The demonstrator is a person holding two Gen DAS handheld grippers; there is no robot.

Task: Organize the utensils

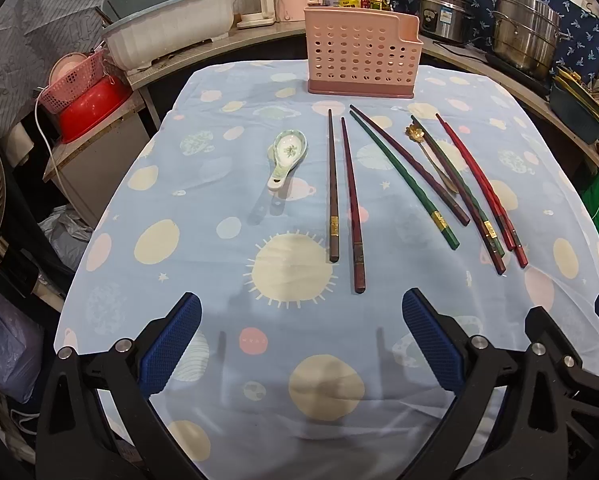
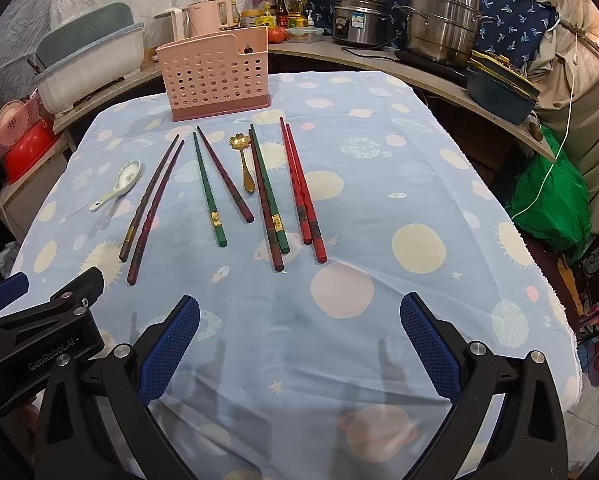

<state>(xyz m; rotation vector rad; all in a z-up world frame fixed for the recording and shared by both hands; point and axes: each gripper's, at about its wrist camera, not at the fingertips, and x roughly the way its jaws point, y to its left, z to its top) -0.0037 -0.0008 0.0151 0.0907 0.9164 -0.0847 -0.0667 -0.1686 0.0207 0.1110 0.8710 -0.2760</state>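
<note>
Eight chopsticks lie spread on the blue patterned tablecloth (image 1: 203,264), all in front of the pink holder (image 1: 361,54) that stands upright at the far end of the table. Nearest the holder's left side is a pair of dark brown chopsticks (image 1: 341,196), lying close together and roughly parallel. To their right a green chopstick (image 1: 403,180) and a maroon one (image 1: 411,166) start together near the holder and fan apart. Further right a small gold spoon (image 1: 429,156) rests just beside another green and dark pair (image 1: 459,188), and a red pair (image 1: 481,188) lies furthest to the holder's right. A white ceramic spoon (image 1: 285,158) sits apart from the rest, out to the holder's left.

Both grippers hover over the near edge of the cloth, well short of the holder. The left gripper (image 1: 301,344) has its blue pads spread wide with nothing between them, and the right gripper (image 2: 299,344) is likewise spread wide and empty.
</note>
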